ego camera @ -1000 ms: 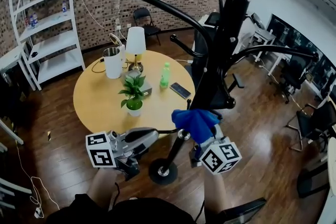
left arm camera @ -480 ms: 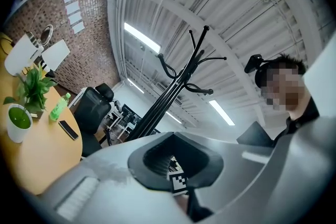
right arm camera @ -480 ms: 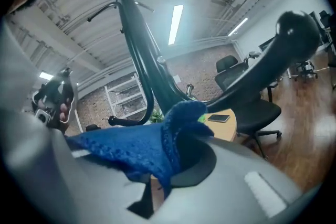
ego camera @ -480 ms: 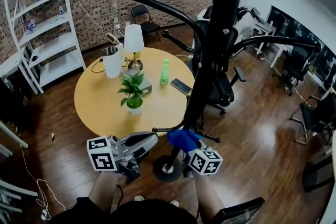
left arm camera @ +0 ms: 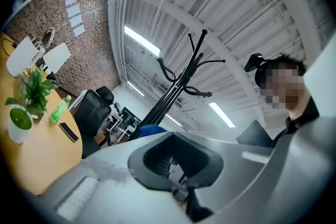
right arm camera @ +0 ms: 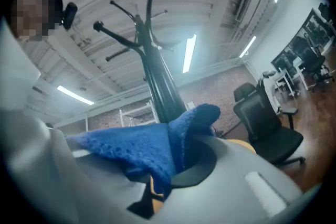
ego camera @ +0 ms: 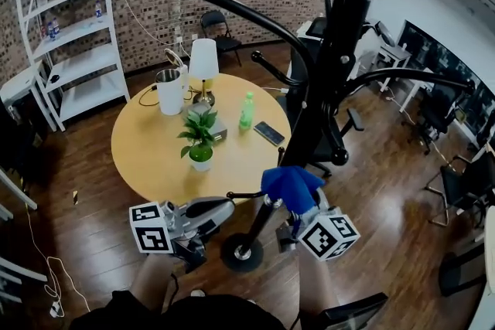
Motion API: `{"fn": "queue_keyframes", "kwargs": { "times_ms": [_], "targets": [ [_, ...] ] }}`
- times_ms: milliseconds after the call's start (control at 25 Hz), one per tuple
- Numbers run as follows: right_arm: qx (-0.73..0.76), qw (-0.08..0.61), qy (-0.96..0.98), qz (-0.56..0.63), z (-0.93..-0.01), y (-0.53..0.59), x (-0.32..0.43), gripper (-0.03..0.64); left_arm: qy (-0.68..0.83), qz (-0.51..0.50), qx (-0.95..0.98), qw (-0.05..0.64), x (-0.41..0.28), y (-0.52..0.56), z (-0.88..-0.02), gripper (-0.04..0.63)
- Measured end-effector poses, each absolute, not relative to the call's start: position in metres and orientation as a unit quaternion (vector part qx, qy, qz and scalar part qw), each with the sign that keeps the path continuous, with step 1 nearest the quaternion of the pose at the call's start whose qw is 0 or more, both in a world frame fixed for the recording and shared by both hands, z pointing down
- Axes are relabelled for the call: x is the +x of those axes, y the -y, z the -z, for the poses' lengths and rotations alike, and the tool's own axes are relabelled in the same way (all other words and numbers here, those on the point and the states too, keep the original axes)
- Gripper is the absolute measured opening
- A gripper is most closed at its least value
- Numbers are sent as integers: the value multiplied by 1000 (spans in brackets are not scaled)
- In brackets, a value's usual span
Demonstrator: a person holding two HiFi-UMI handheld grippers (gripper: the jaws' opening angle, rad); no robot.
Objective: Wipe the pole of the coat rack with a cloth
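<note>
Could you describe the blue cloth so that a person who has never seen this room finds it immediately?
Find the tall black coat rack right of the round table. Low on its pole, above the base, the right gripper holds the cloth in its fingers. It is the only bright blue, fuzzy thing among black metal and grey plastic.

Coat rack's a glossy black metal one. The pole [ego camera: 329,81] stands upright on a round base [ego camera: 241,252], with curved hook arms [ego camera: 247,11] branching off higher up. The cloth [ego camera: 290,183] is bright blue and fluffy, looks like microfiber. It's bunched up against the lower stretch of the pole, a bit above the base, pinched in the right gripper [ego camera: 300,206].
</note>
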State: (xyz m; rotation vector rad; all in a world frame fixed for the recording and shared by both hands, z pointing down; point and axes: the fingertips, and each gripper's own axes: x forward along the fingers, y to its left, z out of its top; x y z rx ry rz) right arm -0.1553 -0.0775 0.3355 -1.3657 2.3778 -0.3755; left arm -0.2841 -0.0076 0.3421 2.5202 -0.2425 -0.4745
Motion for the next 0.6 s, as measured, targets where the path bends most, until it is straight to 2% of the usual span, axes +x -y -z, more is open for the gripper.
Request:
{"fn": "queue_keyframes", "kwargs": {
  "times_ms": [280,600],
  "targets": [
    [-462,243,-853,-12,-174,73,-155,25,100,198,939,263,-299,11,-329,3],
    [-474,238,-848,-21,-197,74,-150,25,108,203,939,255,-307,17,-327,3]
  ]
}}
